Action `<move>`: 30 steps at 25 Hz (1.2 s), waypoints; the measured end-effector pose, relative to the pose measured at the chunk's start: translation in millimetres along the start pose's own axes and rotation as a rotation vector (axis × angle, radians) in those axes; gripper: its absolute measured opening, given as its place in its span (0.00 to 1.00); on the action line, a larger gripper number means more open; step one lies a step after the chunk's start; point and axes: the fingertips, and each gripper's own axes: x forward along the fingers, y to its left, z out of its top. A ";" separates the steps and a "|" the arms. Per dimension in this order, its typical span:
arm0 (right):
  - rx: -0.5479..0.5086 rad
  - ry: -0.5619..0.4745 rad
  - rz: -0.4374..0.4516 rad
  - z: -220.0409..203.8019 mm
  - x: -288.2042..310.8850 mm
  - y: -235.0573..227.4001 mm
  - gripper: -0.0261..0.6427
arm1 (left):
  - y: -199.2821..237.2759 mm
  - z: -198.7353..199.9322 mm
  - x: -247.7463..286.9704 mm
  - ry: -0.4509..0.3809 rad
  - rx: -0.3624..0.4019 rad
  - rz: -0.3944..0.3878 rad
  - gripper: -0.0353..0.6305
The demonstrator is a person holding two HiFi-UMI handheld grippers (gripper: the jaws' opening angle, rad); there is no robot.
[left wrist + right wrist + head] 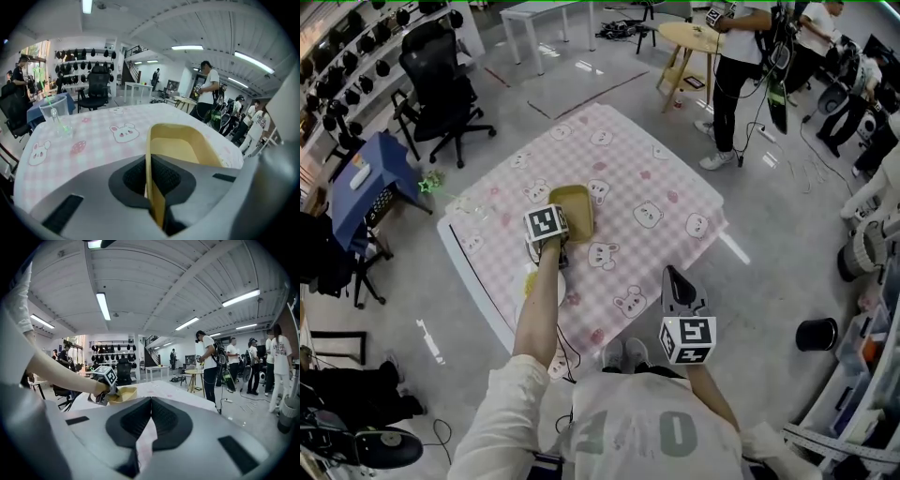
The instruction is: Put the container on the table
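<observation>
A shallow yellow container (574,210) hangs low over the pink checked cloth with bunny prints on the table (656,178). I cannot tell whether its base touches the cloth. My left gripper (562,231) is shut on its near rim. In the left gripper view the container (180,147) has its thin wall pinched between the dark pads (131,176). My right gripper (679,281) hovers over the table's near right edge, shut and empty. In the right gripper view its pads (129,420) meet, and the container (123,393) shows beyond them.
A clear plastic cup (56,112) with a green straw stands on the cloth left of the container. Around the table are a black office chair (441,84), a blue side table (366,183), a round wooden table (694,37) and a standing person (736,75).
</observation>
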 end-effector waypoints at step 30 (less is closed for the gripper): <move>-0.006 0.013 0.028 -0.2 -11.2 12.1 0.08 | -14.0 12.1 -7.6 -0.049 0.013 -0.009 0.32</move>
